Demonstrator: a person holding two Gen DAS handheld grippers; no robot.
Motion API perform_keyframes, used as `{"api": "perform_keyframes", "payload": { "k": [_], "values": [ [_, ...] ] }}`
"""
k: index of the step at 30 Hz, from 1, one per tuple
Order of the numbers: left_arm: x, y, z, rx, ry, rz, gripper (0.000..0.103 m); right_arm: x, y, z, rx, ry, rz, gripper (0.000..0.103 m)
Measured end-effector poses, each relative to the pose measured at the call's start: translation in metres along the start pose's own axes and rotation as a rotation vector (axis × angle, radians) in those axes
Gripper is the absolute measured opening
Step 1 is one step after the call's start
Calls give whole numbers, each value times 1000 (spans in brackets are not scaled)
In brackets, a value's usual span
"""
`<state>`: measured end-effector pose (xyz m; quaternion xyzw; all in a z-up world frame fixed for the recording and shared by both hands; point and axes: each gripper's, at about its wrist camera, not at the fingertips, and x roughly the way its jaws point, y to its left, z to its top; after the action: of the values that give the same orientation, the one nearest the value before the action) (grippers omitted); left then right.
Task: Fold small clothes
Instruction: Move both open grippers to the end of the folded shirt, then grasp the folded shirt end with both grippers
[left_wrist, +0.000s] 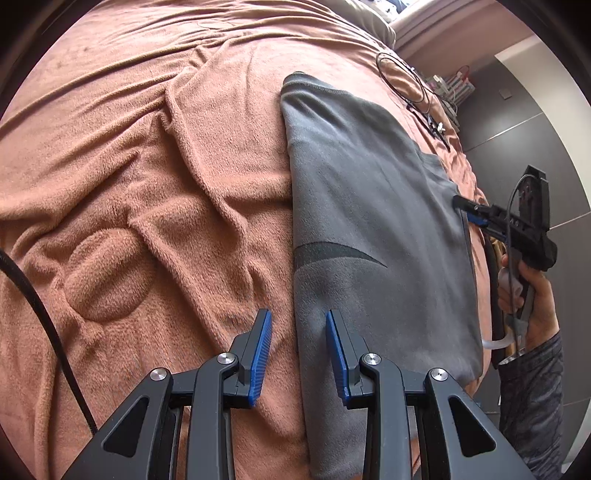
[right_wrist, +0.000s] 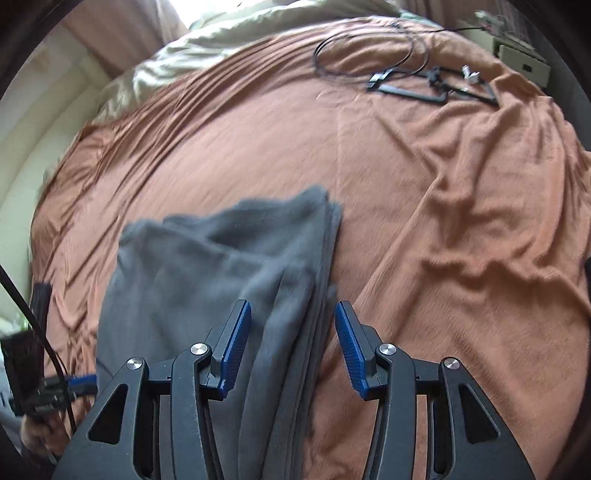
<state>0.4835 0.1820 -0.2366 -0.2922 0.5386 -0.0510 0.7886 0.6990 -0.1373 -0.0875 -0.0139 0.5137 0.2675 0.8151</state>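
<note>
One folded grey fleece garment (left_wrist: 376, 221) with a dark curved mark lies flat on the wrinkled, salmon-pink plush blanket (left_wrist: 129, 166) that covers the bed, well short of the black cables and clips (right_wrist: 417, 74) lying at the blanket's far end. The left gripper (left_wrist: 299, 354) hovers over the garment's left edge with its blue-padded jaws apart and pressing on nothing, blanket under one pad and grey cloth under the other. The right gripper (right_wrist: 293, 345), held in a hand (left_wrist: 532, 295) at the garment's opposite edge, also stands parted, its pads either side of the stacked folded layers without pinching them.
</note>
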Motion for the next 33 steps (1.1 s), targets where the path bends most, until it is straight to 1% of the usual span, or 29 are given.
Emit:
{"api": "perform_keyframes", "payload": {
  "k": [1, 2, 3, 5, 7, 8, 10, 12, 17, 21, 24, 27, 33],
  "values": [
    [0, 0, -1, -1, 3, -2, 32, 2, 0, -1, -4, 15, -45, 45],
    [0, 0, -2, -4, 6, -3, 32, 3, -2, 0, -6, 12, -110, 45],
    [0, 0, -3, -10, 9, -6, 32, 3, -6, 1, 8, 6, -142, 45],
    [-1, 0, -7, -20, 14, -12, 32, -4, -9, 1, 47, -24, -138, 45],
    [-2, -1, -12, -25, 20, -25, 32, -16, -7, -1, 50, -59, -159, 45],
    [-3, -2, -15, -26, 23, -30, 32, -22, -6, -3, 53, -73, -157, 45],
    [-3, -2, -21, -30, 33, -41, 32, -32, -5, -10, 66, -73, -113, 45],
    [-2, -1, -27, -39, 45, -51, 32, -35, -3, -20, 67, -41, -50, 45],
    [-3, -2, -41, -46, 56, -70, 32, -42, 1, -52, 46, 5, 27, 45],
    [-5, -1, -52, -50, 62, -80, 32, -48, -6, -75, 63, 31, 46, 45],
    [-6, -1, -59, -55, 73, -88, 32, -51, -14, -94, 102, 50, 76, 45],
    [-6, -2, -67, -51, 83, -94, 32, -58, -22, -114, 145, 48, 130, 45],
    [-3, -4, -74, -47, 87, -94, 32, -69, -40, -150, 238, 42, 185, 45]
  ]
}}
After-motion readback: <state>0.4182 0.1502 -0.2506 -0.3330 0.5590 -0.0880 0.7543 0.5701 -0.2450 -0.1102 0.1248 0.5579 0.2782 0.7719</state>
